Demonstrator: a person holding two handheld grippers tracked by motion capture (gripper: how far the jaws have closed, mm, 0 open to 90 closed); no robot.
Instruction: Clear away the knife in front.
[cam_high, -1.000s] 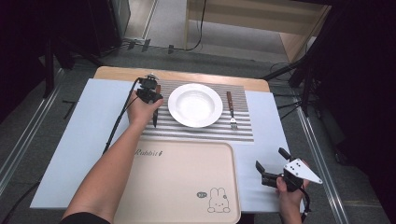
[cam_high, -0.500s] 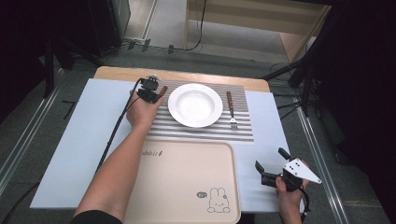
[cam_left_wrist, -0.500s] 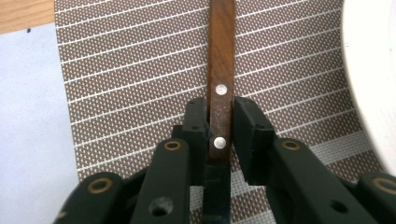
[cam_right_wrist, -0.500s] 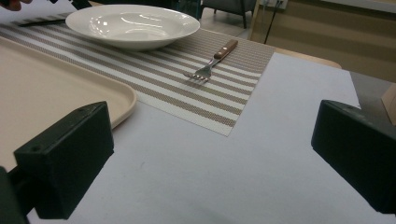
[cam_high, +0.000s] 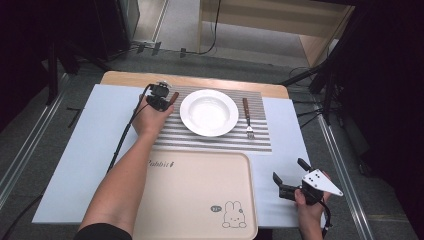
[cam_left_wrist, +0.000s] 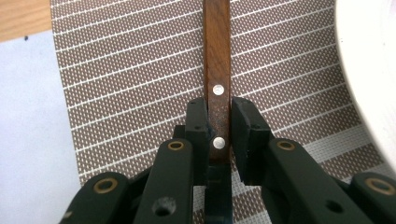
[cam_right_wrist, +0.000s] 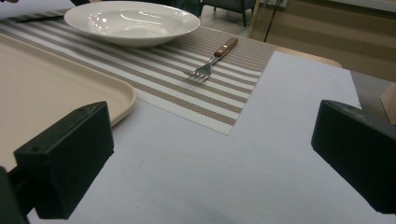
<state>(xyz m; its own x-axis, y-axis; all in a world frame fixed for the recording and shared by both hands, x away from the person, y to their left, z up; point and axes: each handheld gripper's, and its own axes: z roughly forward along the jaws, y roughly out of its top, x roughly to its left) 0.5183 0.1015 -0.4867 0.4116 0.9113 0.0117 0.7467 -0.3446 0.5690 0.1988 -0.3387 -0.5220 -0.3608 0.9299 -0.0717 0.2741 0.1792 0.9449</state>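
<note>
Wooden handle (cam_left_wrist: 217, 70), dark brown with two silver rivets, lies on the striped mat (cam_left_wrist: 140, 79) left of the plate (cam_high: 209, 112). What utensil it belongs to you cannot tell; the working end is hidden under the gripper.

Left gripper (cam_high: 161, 95): your left hand (cam_high: 148, 117) reaches across the counter (cam_high: 95, 145) to the mat's far left corner. In the left gripper view the fingers (cam_left_wrist: 198, 122) have just been closing and now stand narrow, one on each side of the handle at its riveted part. The left pad looks tight against the wood; on the right a thin dark line remains, so firm contact on that side is uncertain. Handle lies flat on the mat, running straight away from the fingers, plate rim just beside it on the right.

Right gripper (cam_high: 292, 176): held low at the counter's near right corner, beside the beige tray (cam_high: 200, 200). Fingers wide apart, nothing between them. It faces the mat from well back.

Fork (cam_high: 248, 120), wooden handle too, lies on the mat right of the plate, tines toward you. Tray sits just before the mat, near edge of the counter.
</note>
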